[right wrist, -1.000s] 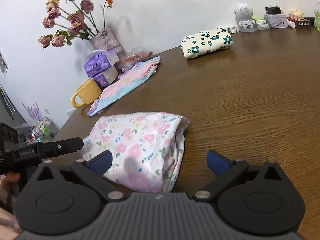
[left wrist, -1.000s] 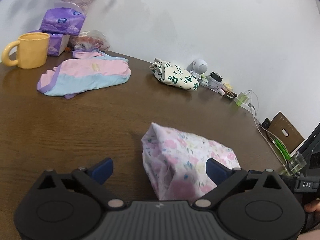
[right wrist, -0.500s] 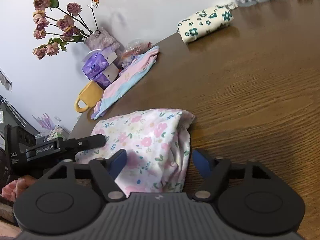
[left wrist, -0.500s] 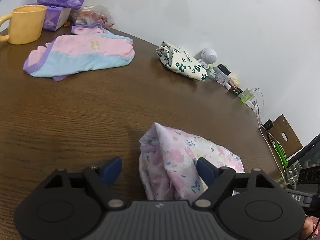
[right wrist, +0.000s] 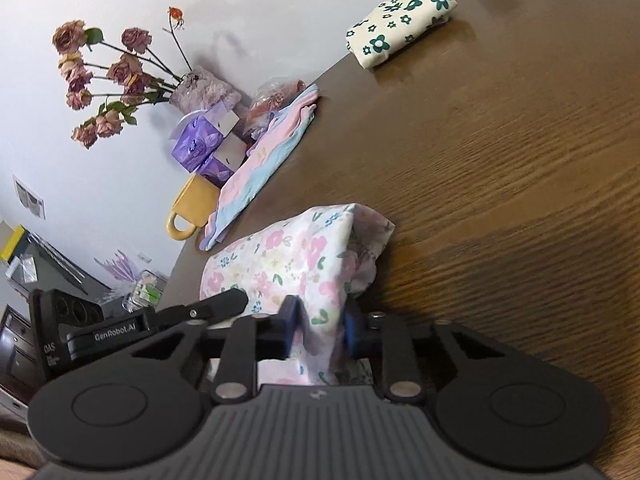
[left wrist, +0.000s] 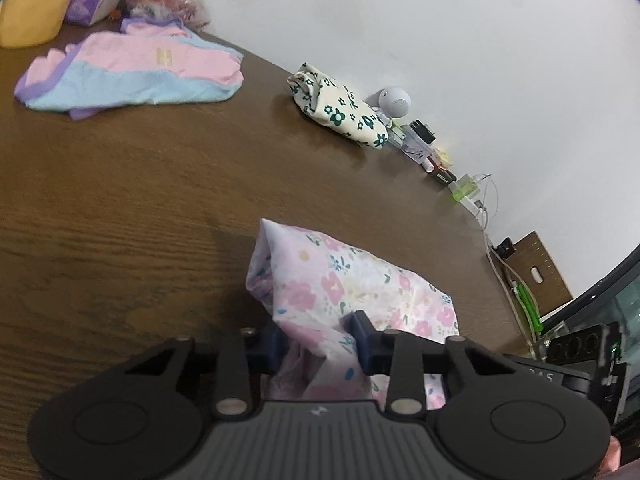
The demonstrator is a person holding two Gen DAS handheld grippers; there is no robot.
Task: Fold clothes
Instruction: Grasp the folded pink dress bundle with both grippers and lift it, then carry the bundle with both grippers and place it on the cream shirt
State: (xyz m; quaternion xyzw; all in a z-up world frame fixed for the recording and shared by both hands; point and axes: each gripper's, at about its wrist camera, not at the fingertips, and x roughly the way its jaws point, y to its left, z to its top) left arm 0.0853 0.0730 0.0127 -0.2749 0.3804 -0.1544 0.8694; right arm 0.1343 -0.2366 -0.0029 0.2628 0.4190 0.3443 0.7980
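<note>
Garment (left wrist: 352, 292) pinched at near edge by both grippers, left (left wrist: 318, 346) and right (right wrist: 320, 330); bulk lies ahead on table (left wrist: 120, 208).

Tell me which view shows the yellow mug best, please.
The right wrist view: the mug shows its handle and side there, partly behind the pink and blue garment. In the left wrist view the mug is only a blurred piece cut by the top left edge.

Soft, even indoor light fills both fisheye views, casting only faint shadows on the wooden table (left wrist: 120, 200) and white wall (right wrist: 120, 168). Edges curve and darken at the corners; wood grain smears with slight blur.
</note>
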